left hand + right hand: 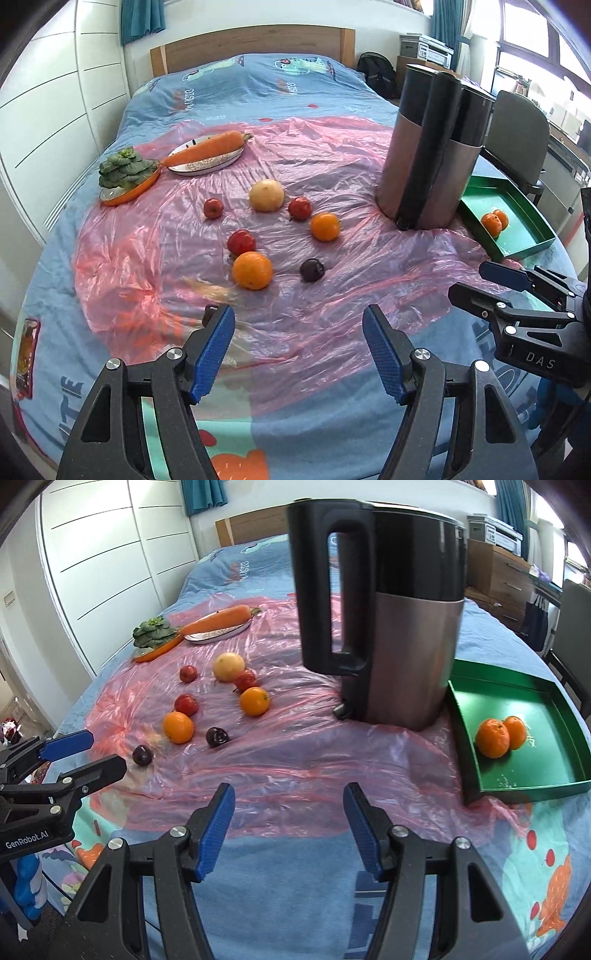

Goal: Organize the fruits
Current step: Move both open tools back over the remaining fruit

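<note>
Both grippers empty, left gripper (298,350) jaws spread, right gripper (289,829) jaws spread wide

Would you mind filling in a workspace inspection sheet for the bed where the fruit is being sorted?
Surface: bed with a blue printed cover, a crinkled pink plastic sheet spread over it.
Job's things: green tray holding two oranges; loose on the sheet are two more oranges, three red apples, a pale yellow fruit and two dark plums.
Clutter: electric kettle standing beside the tray; carrot across a white plate; leafy greens on an orange dish.
Grippers: left gripper and right gripper both open, nothing between the jaws.
Cables: nothing seen.
Surroundings: white wardrobe, wooden headboard, teal curtains, chair, drawers with a printer.
</note>
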Tool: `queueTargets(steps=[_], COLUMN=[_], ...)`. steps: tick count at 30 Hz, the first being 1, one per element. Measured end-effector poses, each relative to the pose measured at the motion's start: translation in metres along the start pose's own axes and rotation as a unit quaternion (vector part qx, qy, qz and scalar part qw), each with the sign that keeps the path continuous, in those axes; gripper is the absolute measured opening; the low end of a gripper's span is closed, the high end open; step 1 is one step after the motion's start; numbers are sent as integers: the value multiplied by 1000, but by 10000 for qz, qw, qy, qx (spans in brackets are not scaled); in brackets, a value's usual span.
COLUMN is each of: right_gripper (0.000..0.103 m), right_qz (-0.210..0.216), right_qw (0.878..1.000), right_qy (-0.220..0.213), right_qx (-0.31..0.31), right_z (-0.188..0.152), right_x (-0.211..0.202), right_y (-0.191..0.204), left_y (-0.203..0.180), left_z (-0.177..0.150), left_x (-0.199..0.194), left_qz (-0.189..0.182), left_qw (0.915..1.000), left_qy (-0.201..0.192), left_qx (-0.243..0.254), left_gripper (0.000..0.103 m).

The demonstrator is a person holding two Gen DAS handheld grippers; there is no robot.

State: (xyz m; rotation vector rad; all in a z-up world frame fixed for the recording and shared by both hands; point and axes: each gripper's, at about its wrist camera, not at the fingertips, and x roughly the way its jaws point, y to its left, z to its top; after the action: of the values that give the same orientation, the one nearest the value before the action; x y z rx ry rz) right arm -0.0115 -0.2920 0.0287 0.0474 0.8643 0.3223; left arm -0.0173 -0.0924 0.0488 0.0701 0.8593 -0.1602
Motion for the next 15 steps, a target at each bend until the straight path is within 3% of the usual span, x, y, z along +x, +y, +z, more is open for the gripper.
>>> queueTargets(steps=[15], right_gripper=[91], right_qz=[374], right_qw=[9982], right_qy=[302], right_qx=[-371], right_z=[3], right_x=[46], right_y=[35], left_y=[50], left_z=[-15], left_x=[27], left_qz=[315], left_qw=[9981], left_qy=[195], left_qx=[-501], left_gripper=[66])
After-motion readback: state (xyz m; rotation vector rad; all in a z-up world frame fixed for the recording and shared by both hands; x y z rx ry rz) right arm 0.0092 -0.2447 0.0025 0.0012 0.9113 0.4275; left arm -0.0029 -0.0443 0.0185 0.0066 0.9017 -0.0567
